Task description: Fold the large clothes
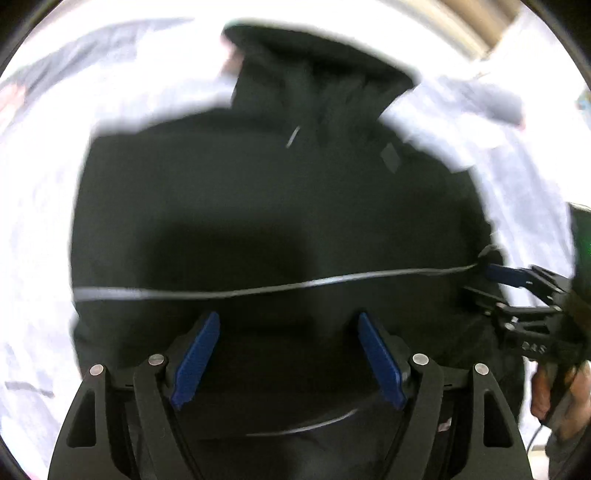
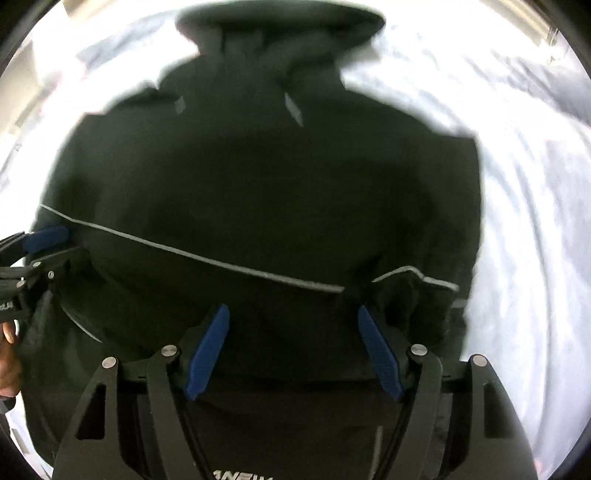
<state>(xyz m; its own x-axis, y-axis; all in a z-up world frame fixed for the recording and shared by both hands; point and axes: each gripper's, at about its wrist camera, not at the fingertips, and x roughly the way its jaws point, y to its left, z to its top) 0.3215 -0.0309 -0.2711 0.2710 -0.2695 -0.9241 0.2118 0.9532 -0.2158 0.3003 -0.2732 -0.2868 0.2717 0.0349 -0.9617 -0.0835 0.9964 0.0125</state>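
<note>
A large black jacket [image 1: 266,192] with a thin grey reflective stripe lies spread on a white sheet, hood at the far end; it also fills the right wrist view [image 2: 266,177]. My left gripper [image 1: 288,321] hovers open over its lower part, with nothing between the blue pads. My right gripper [image 2: 293,314] is open over the lower hem. In the left wrist view the right gripper [image 1: 495,271] touches the jacket's right edge at the stripe. In the right wrist view the left gripper [image 2: 55,236] touches the jacket's left edge. A folded-over corner [image 2: 417,291] lies at the right.
The white wrinkled bed sheet [image 2: 524,206] surrounds the jacket on all sides. A pale wall or frame [image 1: 476,26] shows at the far right top. A hand [image 1: 554,391] holds the right gripper's handle.
</note>
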